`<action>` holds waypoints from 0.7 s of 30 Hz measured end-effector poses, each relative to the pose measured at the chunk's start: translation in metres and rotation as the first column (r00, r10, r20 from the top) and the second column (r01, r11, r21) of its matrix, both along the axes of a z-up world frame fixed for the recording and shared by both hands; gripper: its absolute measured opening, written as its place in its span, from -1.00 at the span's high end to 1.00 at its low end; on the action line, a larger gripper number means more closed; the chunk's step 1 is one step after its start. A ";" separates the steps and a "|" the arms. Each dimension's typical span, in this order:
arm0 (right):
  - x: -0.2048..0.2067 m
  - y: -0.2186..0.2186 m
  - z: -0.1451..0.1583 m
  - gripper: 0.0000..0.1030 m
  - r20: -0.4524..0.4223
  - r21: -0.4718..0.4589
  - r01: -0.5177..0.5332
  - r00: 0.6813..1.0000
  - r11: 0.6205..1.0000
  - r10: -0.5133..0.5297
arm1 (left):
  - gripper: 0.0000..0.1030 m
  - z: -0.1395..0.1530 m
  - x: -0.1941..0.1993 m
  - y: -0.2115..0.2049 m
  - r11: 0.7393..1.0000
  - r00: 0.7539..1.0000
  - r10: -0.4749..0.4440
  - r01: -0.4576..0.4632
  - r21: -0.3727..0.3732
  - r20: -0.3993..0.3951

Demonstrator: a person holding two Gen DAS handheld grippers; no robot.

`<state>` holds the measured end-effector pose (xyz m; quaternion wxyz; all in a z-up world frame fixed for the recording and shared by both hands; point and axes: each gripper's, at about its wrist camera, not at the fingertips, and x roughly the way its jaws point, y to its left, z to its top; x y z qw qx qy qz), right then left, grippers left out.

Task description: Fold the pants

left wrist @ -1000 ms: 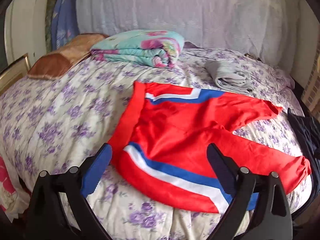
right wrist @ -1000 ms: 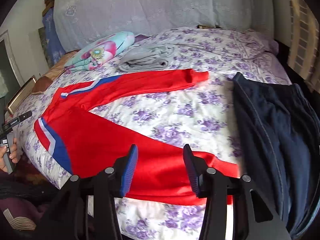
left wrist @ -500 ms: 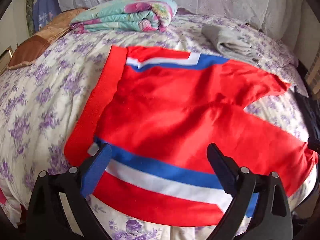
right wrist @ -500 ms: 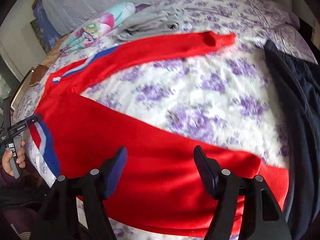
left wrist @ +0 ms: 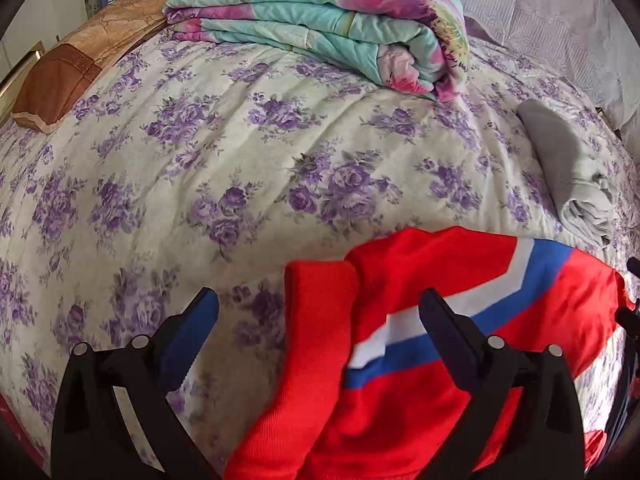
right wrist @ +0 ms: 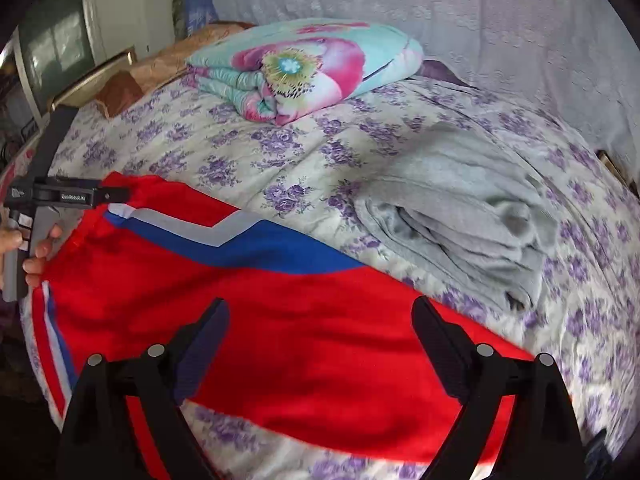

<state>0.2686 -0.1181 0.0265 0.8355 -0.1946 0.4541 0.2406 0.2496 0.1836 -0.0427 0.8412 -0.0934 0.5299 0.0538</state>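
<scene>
Red pants [left wrist: 408,364] with blue and white stripes lie spread on the floral bedspread [left wrist: 240,168]. In the left wrist view my left gripper [left wrist: 320,320] is open, its jaws standing either side of the far waistband corner [left wrist: 320,300]. In the right wrist view my right gripper [right wrist: 320,332] is open low over the far red leg [right wrist: 320,340]. The left gripper also shows in the right wrist view [right wrist: 108,194], at the waistband's far corner; from there I cannot tell if it touches the cloth.
A folded floral quilt [left wrist: 332,28] and a brown pillow [left wrist: 80,56] lie at the bed's far side. A folded grey garment [right wrist: 460,216] lies just beyond the red leg. A white lace-covered headboard [right wrist: 440,20] rises behind.
Both grippers moved forward across the pants: the left from the near waist edge to the far waistband corner, the right from the near leg to the far leg. Both stay open.
</scene>
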 end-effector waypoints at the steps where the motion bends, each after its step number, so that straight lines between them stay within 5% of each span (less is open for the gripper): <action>1: 0.010 0.011 -0.012 -0.80 -0.004 -0.036 -0.022 1.000 0.999 0.021 | -0.90 -0.006 0.005 -0.001 1.000 1.000 0.004 -0.004 -0.002 -0.016; 5: 0.043 0.033 -0.058 -0.77 -0.069 -0.089 -0.029 0.997 0.996 0.023 | -0.87 -0.026 0.009 -0.002 0.999 1.000 0.012 -0.012 -0.030 -0.012; 6: 0.047 0.035 -0.069 -0.66 -0.088 -0.102 -0.029 0.996 0.994 0.021 | -0.78 -0.025 0.007 -0.002 0.999 1.000 0.011 -0.011 -0.031 0.007; 7: 0.049 0.035 -0.075 -0.54 -0.120 -0.072 -0.045 0.992 0.996 0.037 | -0.39 -0.023 0.006 -0.002 0.999 1.000 0.005 -0.004 -0.045 0.023; 8: 0.047 0.034 -0.072 -0.07 -0.121 -0.023 -0.062 0.991 0.998 0.059 | 0.03 -0.019 0.005 -0.002 0.998 0.999 -0.008 0.011 -0.066 0.040; 9: 0.044 0.035 -0.066 0.82 -0.134 -0.003 -0.089 0.987 0.996 0.088 | 0.17 -0.016 0.004 -0.003 0.997 0.998 -0.020 0.024 -0.078 0.052; 13: 0.009 0.036 -0.032 0.87 -0.030 -0.031 -0.143 0.989 0.989 0.142 | 0.33 0.004 -0.008 -0.005 0.996 0.994 -0.042 0.050 -0.080 0.102; 21: -0.110 0.011 0.040 0.87 0.150 0.033 -0.212 0.967 0.977 0.205 | 0.26 0.049 -0.058 0.007 0.976 0.983 -0.059 0.093 -0.196 0.177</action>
